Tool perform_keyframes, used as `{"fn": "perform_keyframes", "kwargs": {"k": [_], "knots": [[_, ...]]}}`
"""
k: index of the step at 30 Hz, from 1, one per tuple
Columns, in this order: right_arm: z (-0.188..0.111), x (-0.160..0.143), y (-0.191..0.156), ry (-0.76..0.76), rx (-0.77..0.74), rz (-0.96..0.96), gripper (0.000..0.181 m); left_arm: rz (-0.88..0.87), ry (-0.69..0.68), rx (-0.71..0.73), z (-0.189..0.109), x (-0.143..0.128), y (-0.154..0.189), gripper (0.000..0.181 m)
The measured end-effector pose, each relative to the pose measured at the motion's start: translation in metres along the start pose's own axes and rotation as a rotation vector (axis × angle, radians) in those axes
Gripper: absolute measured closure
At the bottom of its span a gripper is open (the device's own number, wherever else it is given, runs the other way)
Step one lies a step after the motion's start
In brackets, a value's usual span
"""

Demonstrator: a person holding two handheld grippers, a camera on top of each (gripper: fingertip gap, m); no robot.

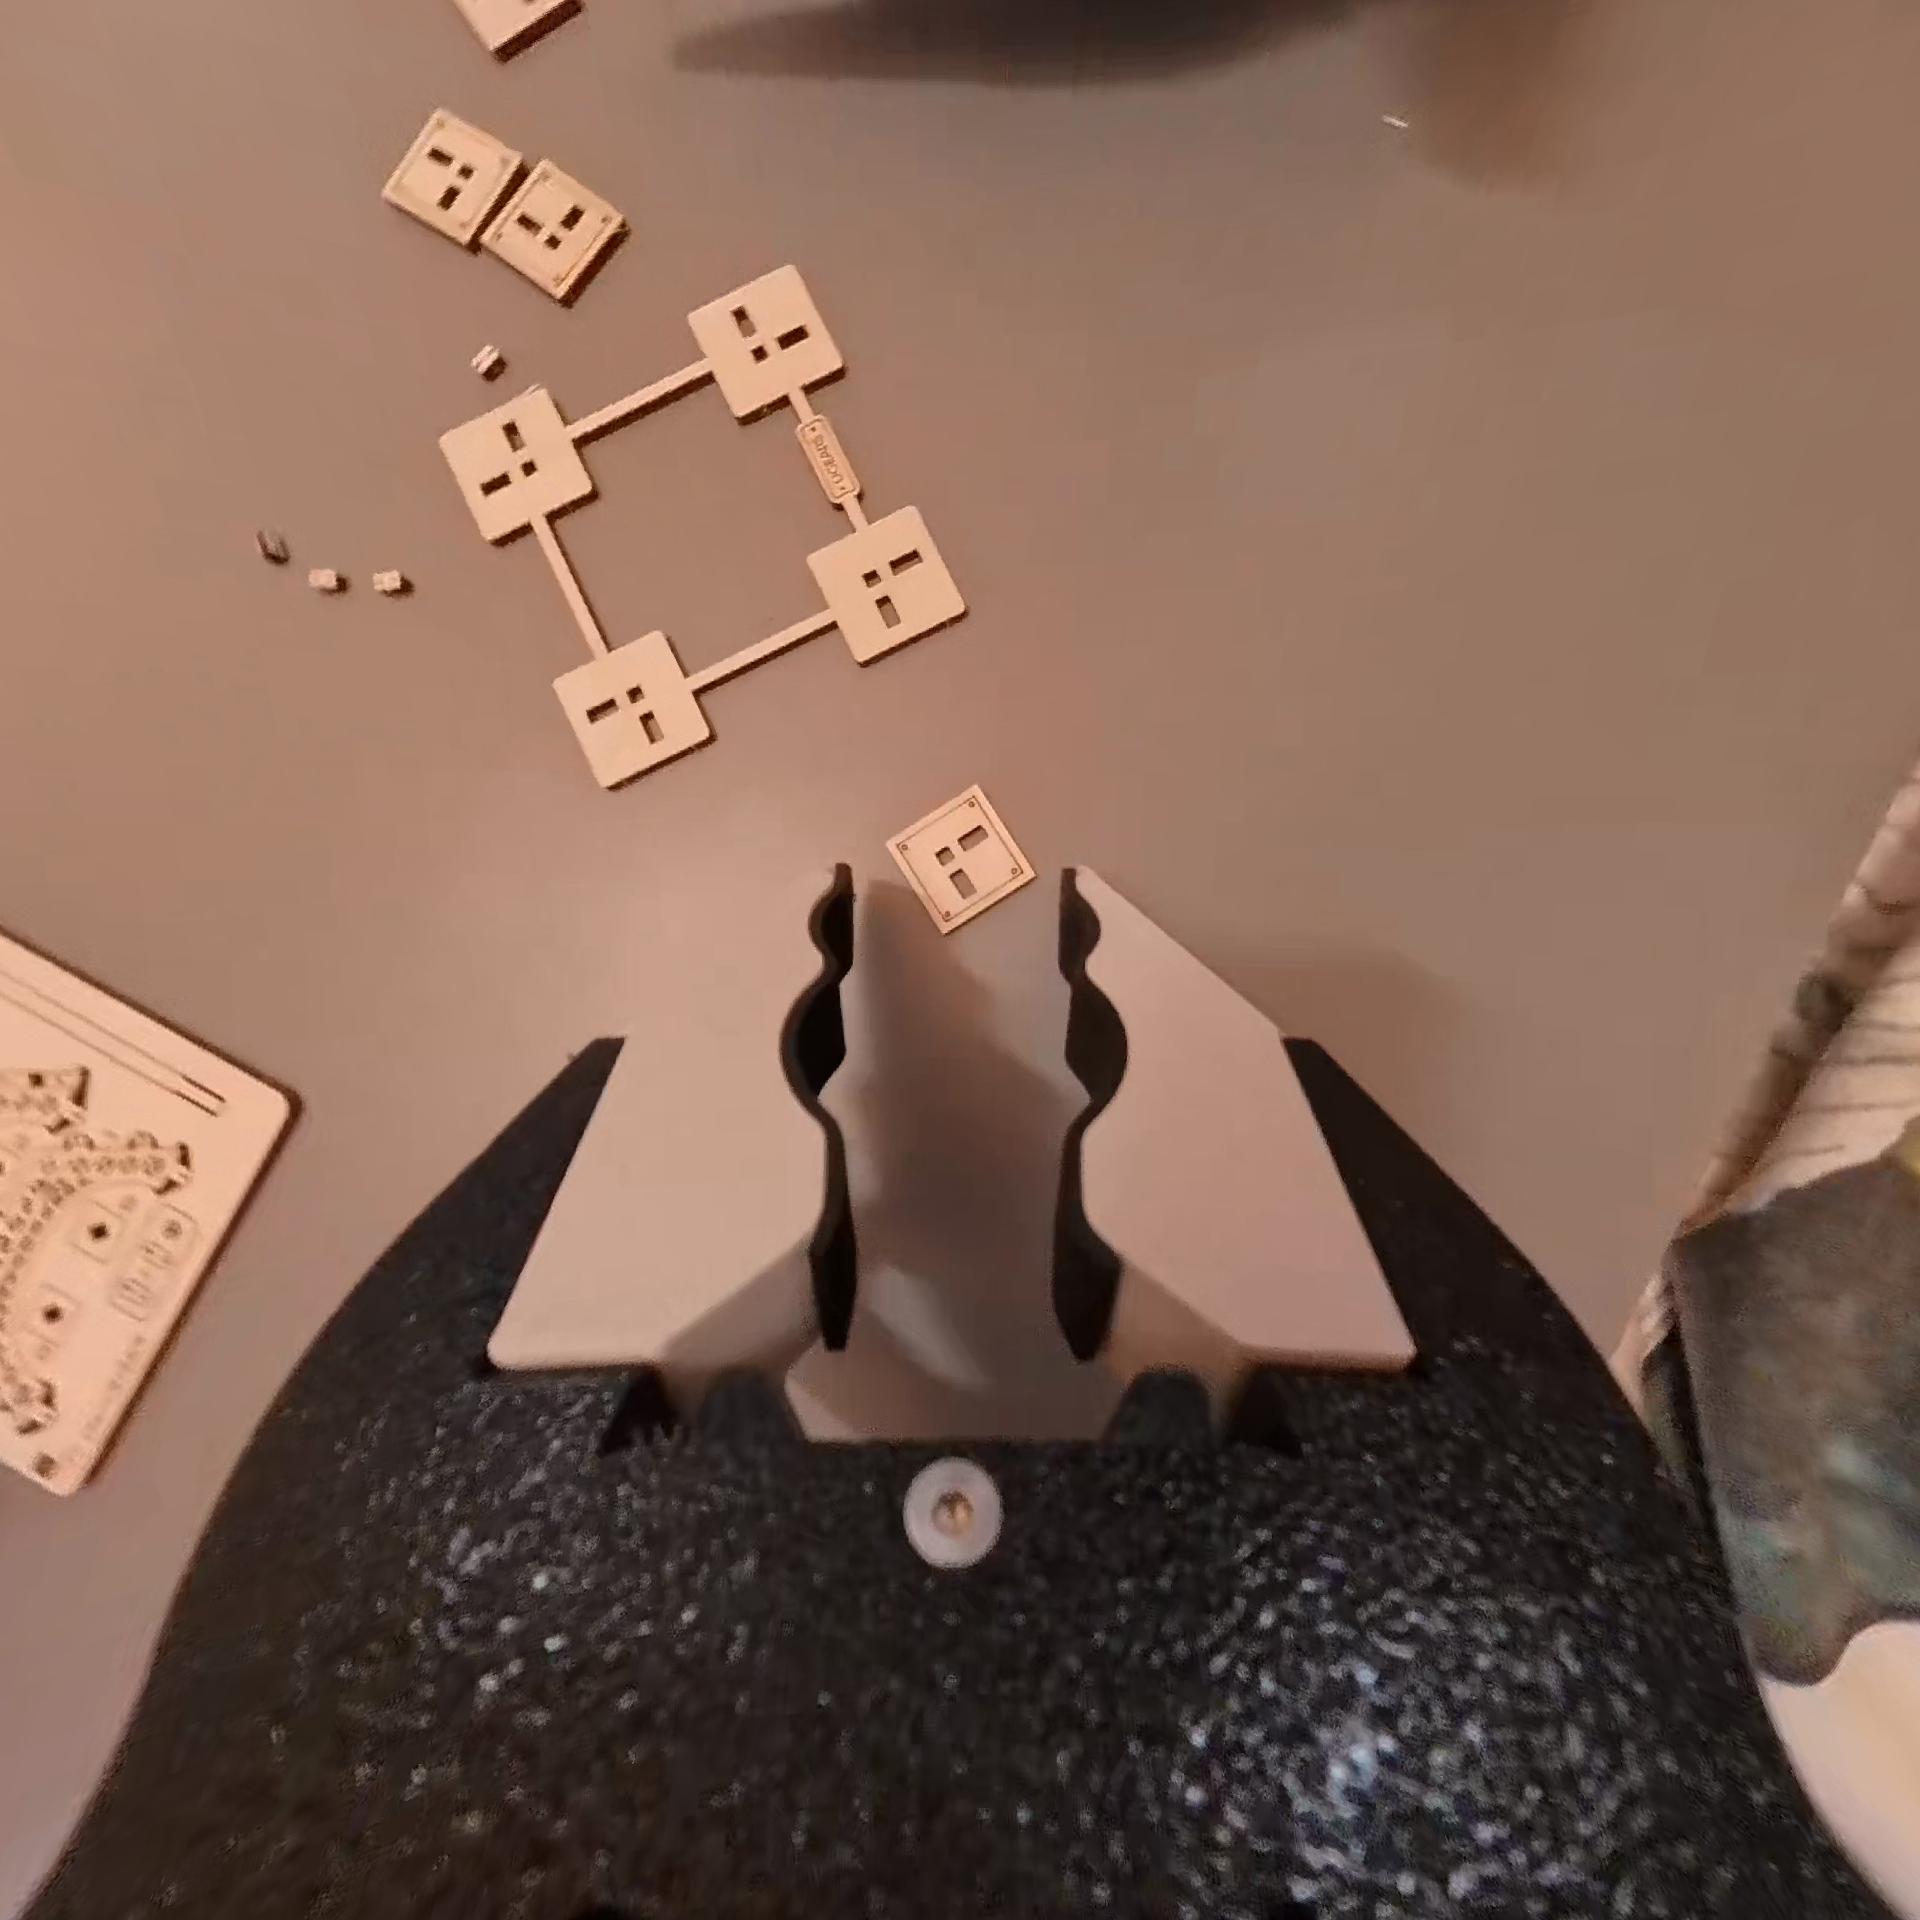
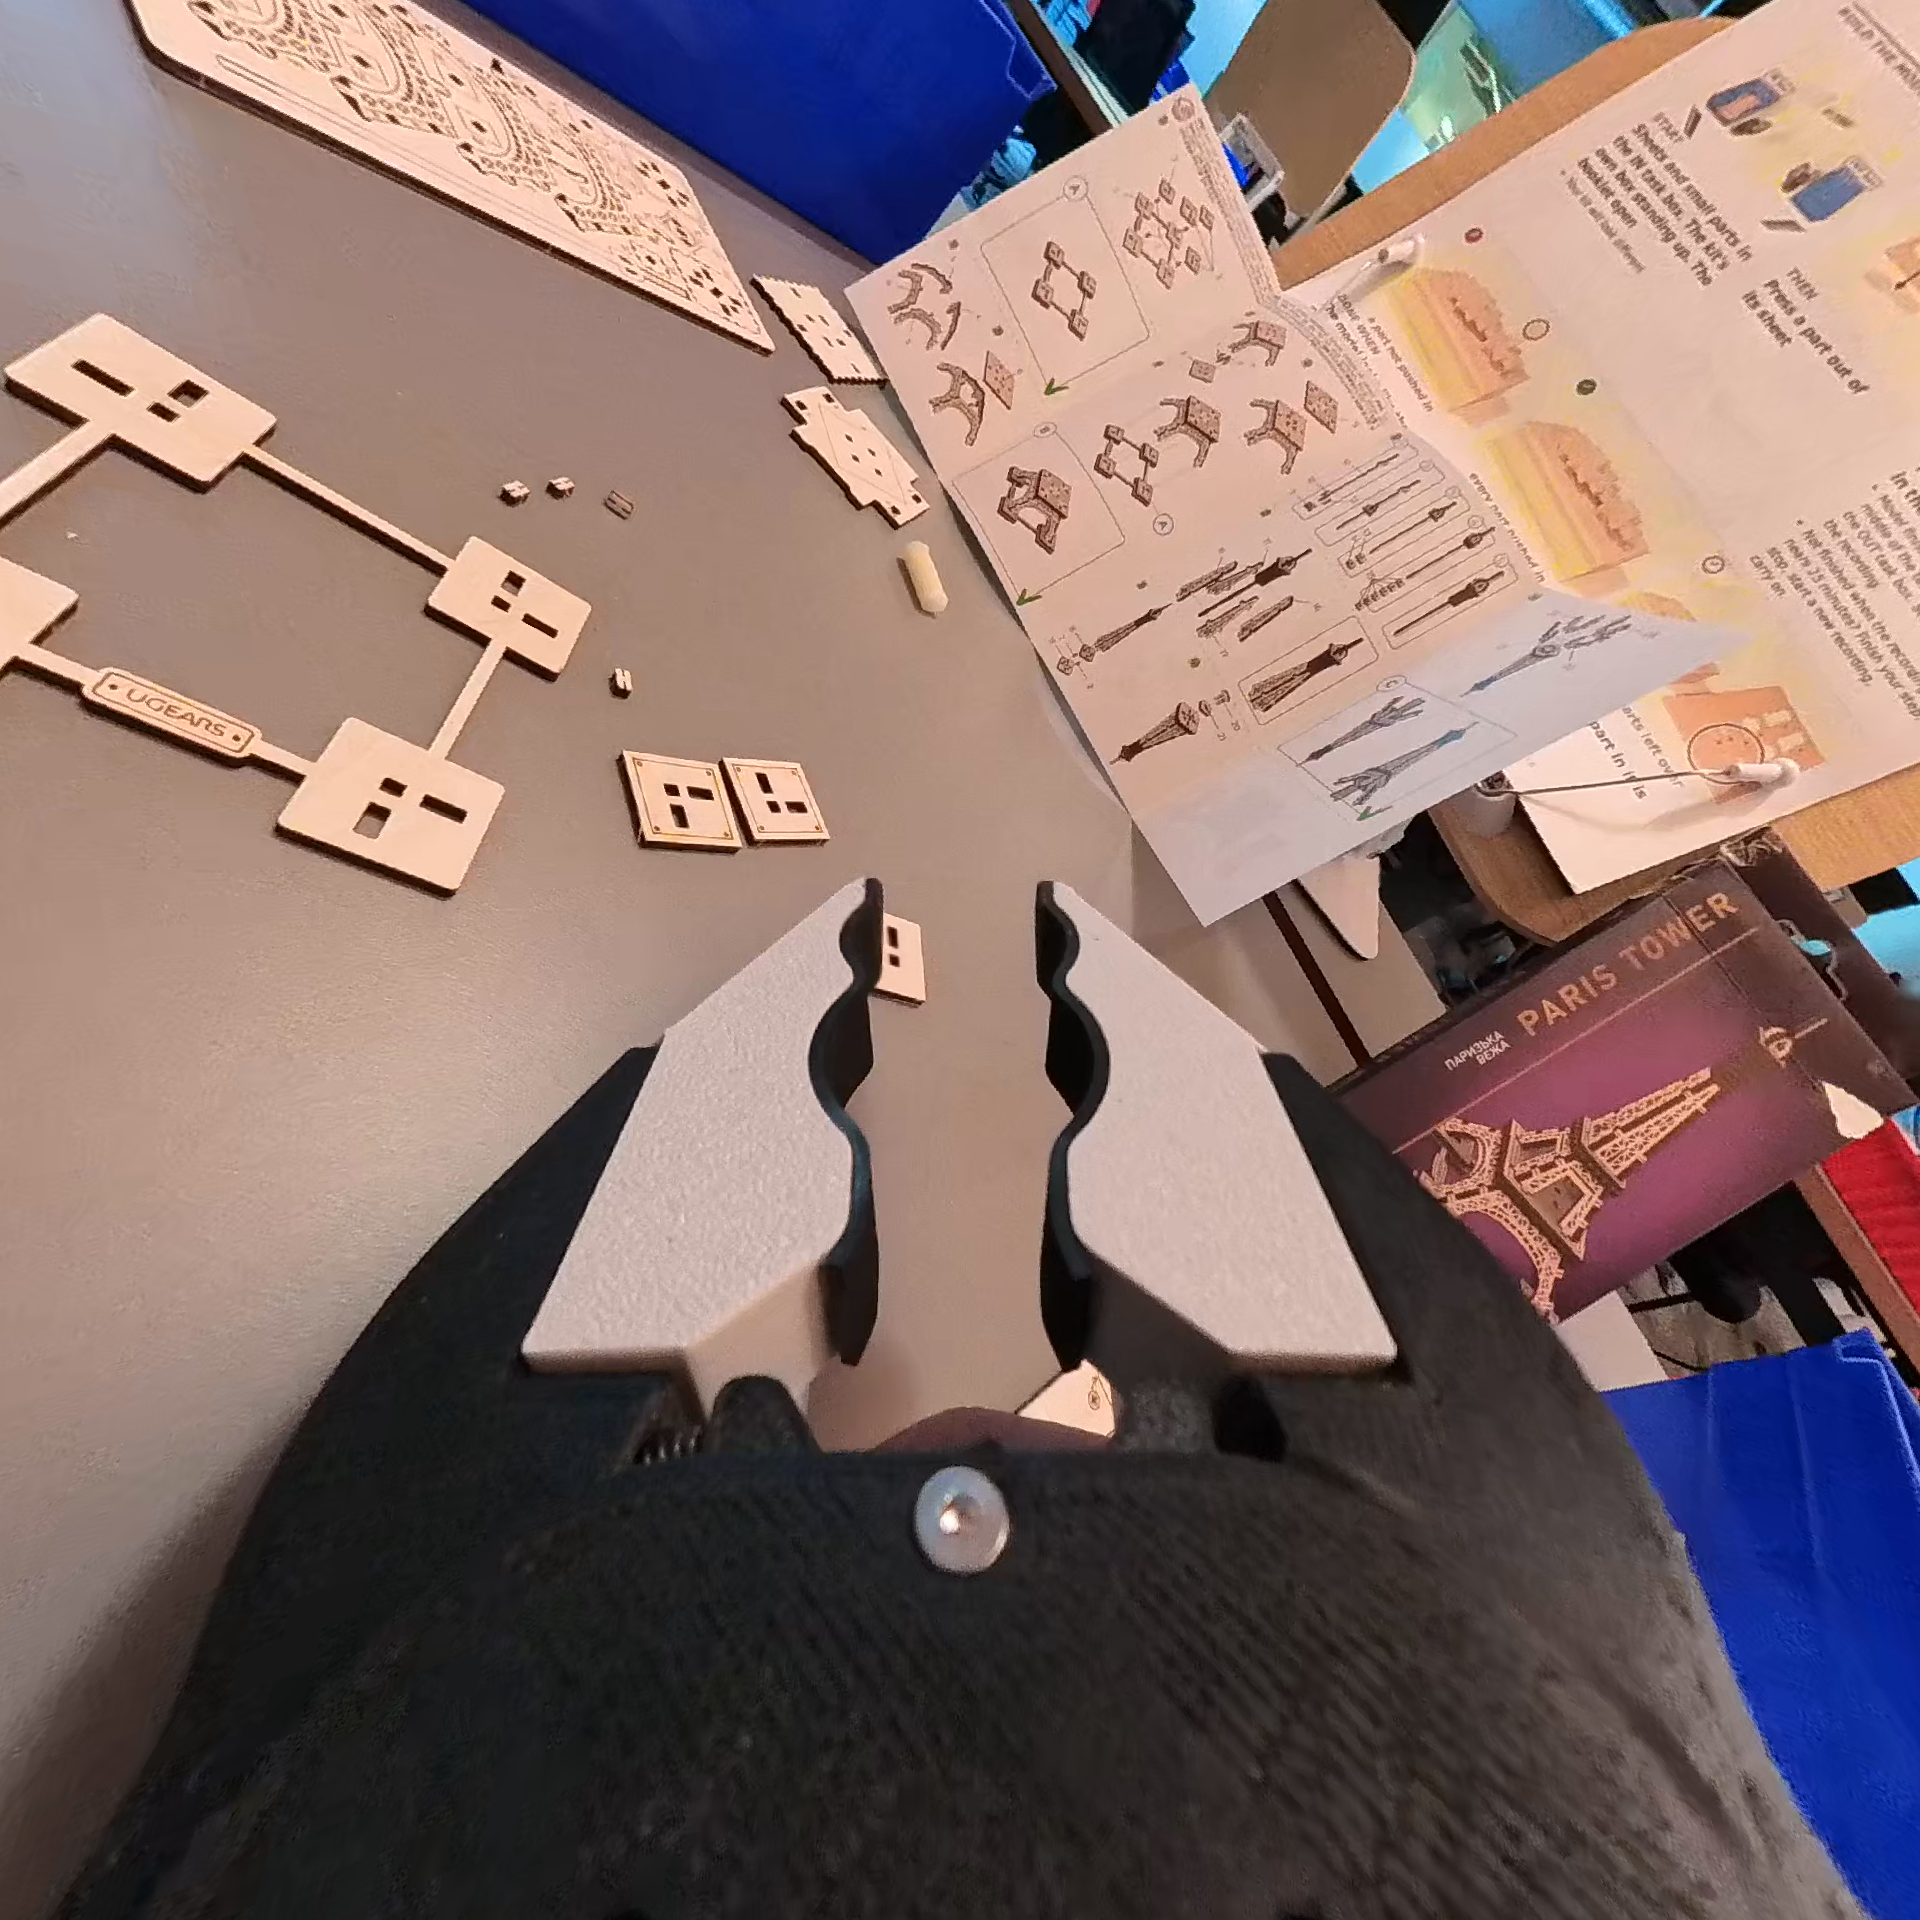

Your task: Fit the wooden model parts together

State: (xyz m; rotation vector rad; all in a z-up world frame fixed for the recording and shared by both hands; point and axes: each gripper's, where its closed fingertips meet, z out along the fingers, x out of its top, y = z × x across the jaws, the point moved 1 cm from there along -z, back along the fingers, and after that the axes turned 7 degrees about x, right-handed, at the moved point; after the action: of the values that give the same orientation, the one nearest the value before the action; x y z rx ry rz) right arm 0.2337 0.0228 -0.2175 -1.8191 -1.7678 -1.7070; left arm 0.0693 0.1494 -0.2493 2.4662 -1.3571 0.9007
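A flat wooden frame (image 1: 885, 584) of four slotted squares joined by thin struts lies on the grey table; it also shows in the right wrist view (image 2: 395, 800). My left gripper (image 1: 958, 883) is open and empty, and a small slotted square tile (image 1: 961, 858) lies on the table just past its tips. My right gripper (image 2: 956, 894) is open and empty, with another small tile (image 2: 902, 961) partly hidden behind its left finger. Two more tiles (image 2: 727, 800) lie side by side, and they also show in the left wrist view (image 1: 504, 203).
A laser-cut parts sheet (image 2: 468, 135) lies at the far side, with loose wooden pieces (image 2: 857, 457) and a small pale peg (image 2: 923, 577) beside it. Tiny wooden bits (image 2: 540, 488) are scattered about. An instruction leaflet (image 2: 1195, 499), the kit box (image 2: 1621, 1122) and blue bins (image 2: 1818, 1507) stand right. Some 20 cm of space lies between my two pairs of fingers.
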Motion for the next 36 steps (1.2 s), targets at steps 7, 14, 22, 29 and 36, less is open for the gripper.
{"fn": "perform_keyframes", "kwargs": {"k": [7,14,22,29,36], "knots": [[0.001,-0.001,-0.002,-0.001,0.009,0.011,0.154,-0.132,-0.054,0.064,0.011,-0.003,0.002,0.154],[0.001,-0.001,-0.001,0.003,0.003,0.016,0.154,-0.108,-0.021,0.08,0.014,0.001,-0.002,0.158],[0.001,-0.002,-0.001,-0.009,0.004,0.012,0.154,0.068,0.143,0.034,0.025,0.036,-0.004,0.158],[0.0,-0.003,0.001,-0.012,-0.005,0.006,0.154,0.071,0.102,-0.021,0.04,0.042,-0.011,0.158],[0.0,-0.006,0.002,-0.014,-0.005,0.018,0.154,0.034,0.075,0.004,0.042,0.042,-0.011,0.158]]}}
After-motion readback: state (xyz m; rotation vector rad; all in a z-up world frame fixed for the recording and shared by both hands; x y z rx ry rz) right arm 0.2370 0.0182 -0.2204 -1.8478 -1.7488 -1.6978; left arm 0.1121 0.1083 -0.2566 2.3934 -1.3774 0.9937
